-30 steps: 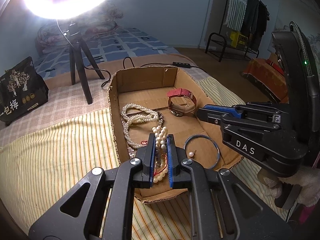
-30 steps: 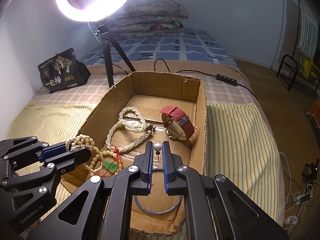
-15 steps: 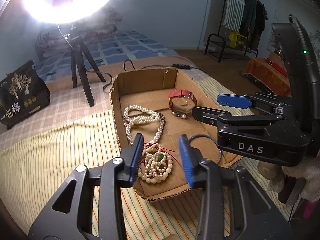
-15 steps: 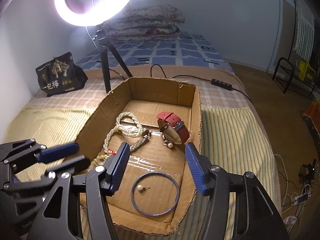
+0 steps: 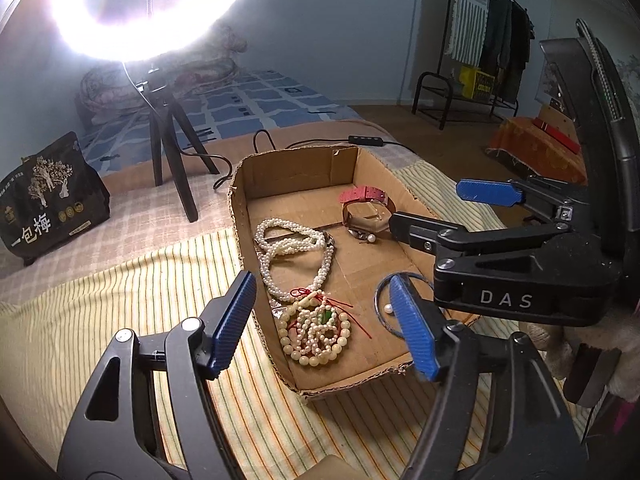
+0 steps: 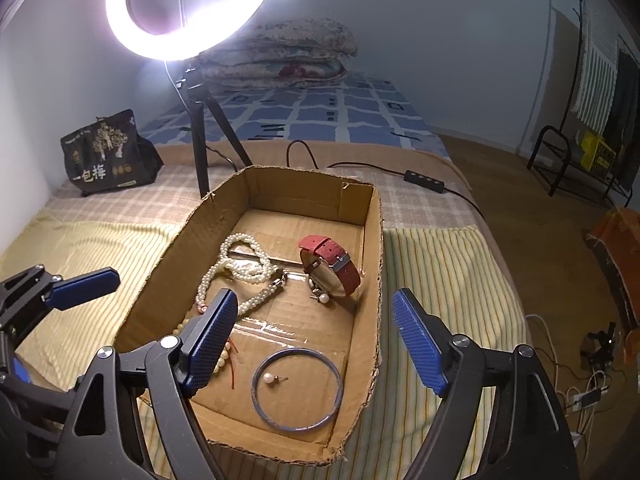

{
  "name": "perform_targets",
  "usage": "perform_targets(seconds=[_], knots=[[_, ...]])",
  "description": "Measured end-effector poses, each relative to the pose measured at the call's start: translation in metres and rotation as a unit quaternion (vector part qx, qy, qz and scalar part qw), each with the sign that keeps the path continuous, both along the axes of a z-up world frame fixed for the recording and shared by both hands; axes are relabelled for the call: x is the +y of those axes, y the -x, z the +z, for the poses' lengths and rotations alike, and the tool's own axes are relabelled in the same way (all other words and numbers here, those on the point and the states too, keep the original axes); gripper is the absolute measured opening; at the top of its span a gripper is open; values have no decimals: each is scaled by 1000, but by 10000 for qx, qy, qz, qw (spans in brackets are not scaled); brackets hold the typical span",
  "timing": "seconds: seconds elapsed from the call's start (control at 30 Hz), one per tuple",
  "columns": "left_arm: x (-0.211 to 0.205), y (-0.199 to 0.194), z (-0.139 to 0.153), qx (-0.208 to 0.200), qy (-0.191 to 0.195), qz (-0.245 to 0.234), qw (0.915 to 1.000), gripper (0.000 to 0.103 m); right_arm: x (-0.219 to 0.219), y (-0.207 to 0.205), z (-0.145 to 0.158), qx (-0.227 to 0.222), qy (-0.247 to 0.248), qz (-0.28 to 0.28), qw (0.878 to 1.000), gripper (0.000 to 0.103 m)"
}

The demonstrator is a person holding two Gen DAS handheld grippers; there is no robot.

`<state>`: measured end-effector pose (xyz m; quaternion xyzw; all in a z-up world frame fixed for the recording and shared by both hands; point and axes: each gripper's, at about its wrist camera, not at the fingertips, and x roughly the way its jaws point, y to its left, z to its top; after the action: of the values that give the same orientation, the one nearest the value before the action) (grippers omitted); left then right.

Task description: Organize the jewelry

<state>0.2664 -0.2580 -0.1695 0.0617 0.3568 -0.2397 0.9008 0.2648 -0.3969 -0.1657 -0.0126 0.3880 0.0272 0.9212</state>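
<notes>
Currently both tools are at the release stage. Left gripper (image 5: 324, 326) jaws have just been opening and stand wide, nothing pressed between the pads; the cream bead bracelet (image 5: 316, 330) w/ red cord lies on the box floor below the gap, near corner of the cardboard box (image 5: 240, 216). Right gripper (image 6: 314, 342) jaws have likewise just been opening, wide, holding nothing; the pearl stud (image 6: 270, 379) lies inside the blue bangle (image 6: 298, 388) at the near end.

Other contents: pearl necklace (image 6: 236, 268) mid-box; red-strap watch (image 6: 330, 266) toward the far right wall, w/ a second pearl stud (image 6: 323, 298) just beside it.

Judgement: drop-off looks done for both items. Next move calls for lifting both tools clear of the box rim w/o snagging cord, then locating any remaining piece; none is visible outside the box.

Pose: both grippers are pitched downward toward the near end, side by side, apart.
</notes>
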Motion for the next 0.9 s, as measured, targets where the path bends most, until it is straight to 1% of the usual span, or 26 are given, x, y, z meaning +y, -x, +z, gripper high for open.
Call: perform_targets(seconds=[0.23, 0.47, 0.7, 0.9], knots=[[2, 3, 3, -7, 2, 9, 10000, 72, 3, 4, 6, -55, 25, -19, 10000, 80], [8, 9, 14, -87, 31, 59, 9999, 72, 4, 11, 17, -129, -15, -56, 9999, 80], [20, 22, 34, -212, 150, 153, 9995, 72, 7, 26, 39, -284, -122, -72, 9995, 80], [30, 37, 56, -356, 242, 212, 9988, 72, 16, 44, 65, -480, -90, 1, 9988, 80]])
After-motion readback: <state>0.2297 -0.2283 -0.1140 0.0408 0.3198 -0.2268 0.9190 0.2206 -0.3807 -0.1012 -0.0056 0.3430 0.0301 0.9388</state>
